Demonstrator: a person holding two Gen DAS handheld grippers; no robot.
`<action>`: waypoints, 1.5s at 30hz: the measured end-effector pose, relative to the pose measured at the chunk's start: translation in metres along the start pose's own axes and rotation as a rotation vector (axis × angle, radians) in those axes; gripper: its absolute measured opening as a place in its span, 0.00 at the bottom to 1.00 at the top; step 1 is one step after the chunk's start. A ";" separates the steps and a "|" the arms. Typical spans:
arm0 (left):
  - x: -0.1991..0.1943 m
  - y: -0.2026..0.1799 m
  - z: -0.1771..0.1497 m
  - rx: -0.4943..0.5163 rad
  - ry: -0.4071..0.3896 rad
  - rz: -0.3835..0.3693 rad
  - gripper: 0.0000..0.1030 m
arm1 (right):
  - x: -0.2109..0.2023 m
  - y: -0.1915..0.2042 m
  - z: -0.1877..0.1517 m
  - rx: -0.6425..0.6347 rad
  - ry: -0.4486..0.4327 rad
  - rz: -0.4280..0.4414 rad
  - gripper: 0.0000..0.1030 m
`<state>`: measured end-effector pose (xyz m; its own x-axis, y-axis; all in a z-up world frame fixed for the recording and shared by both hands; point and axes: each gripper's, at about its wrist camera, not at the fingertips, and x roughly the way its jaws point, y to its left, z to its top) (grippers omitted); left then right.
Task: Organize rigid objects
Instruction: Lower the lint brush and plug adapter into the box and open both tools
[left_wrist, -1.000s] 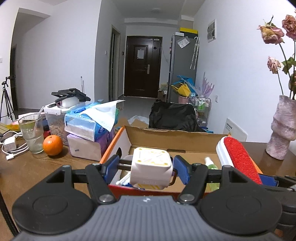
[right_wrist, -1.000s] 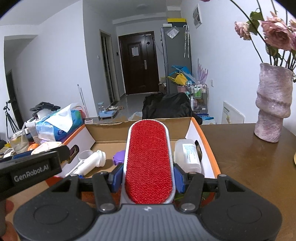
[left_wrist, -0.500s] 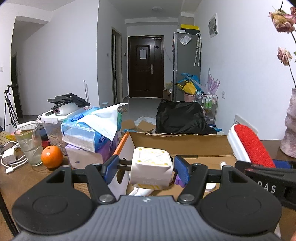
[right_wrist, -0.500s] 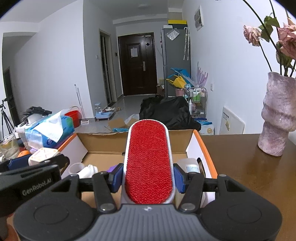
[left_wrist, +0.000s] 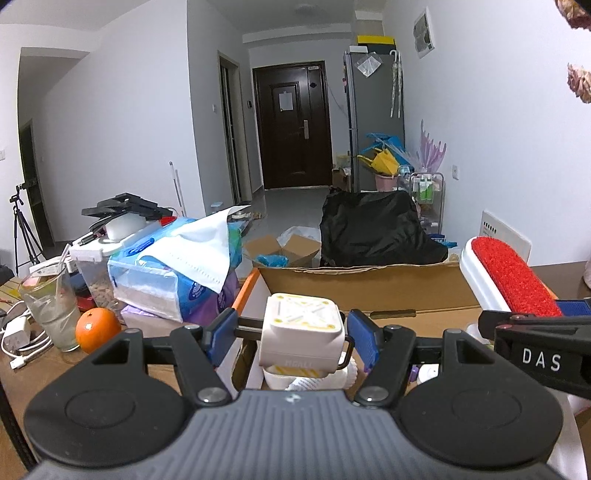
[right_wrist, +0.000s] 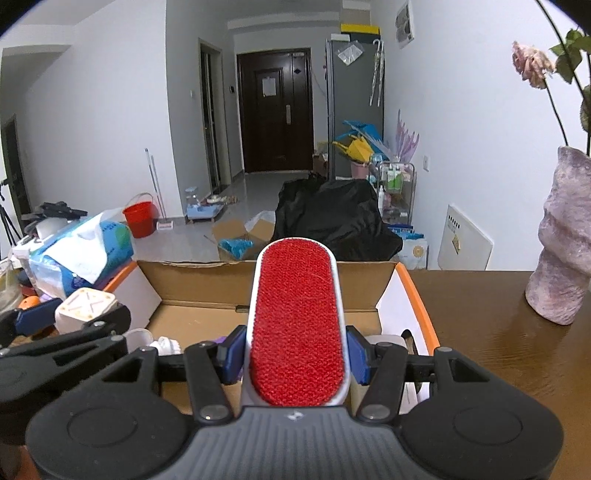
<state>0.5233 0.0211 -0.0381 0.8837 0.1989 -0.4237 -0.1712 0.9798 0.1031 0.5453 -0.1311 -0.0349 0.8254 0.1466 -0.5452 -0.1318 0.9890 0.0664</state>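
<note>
With both grippers raised over the open cardboard box (right_wrist: 369, 291), status is as follows. Left gripper (left_wrist: 291, 332): jaws approx. part-open, blue pads closed on a white cube-shaped power adapter (left_wrist: 301, 334) w/ yellow corner marks; adapter hangs above the box's left end, clear of the items below. Right gripper (right_wrist: 295, 350): jaws narrower, pads clamped on the white body of a red lint brush (right_wrist: 297, 325), bristle face up, long axis pointing fwd over the box centre. Box interior: white bottle-like items, partly hidden; can't ID further. Box sits on a brown wooden table (right_wrist: 498, 350). Left of box: tissue packs (left_wrist: 166, 273), an orange (left_wrist: 96, 329), a drinking glass (left_wrist: 50, 306). Right: pink textured vase (right_wrist: 565, 240) w/ dried roses. Beyond: hallway, dark door (right_wrist: 273, 110), grey fridge.
</note>
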 end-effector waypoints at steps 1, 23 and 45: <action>0.003 0.000 0.001 0.001 0.003 0.001 0.65 | 0.003 -0.001 0.001 0.001 0.009 0.000 0.53; 0.020 0.004 0.013 0.034 0.092 0.012 0.99 | 0.019 -0.012 0.023 0.022 0.084 -0.023 0.81; -0.009 0.007 0.015 0.002 0.053 0.005 1.00 | -0.018 -0.013 0.016 -0.013 -0.005 -0.046 1.00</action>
<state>0.5206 0.0257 -0.0198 0.8585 0.2042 -0.4704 -0.1742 0.9789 0.1070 0.5407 -0.1459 -0.0128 0.8336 0.1012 -0.5430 -0.1011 0.9944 0.0301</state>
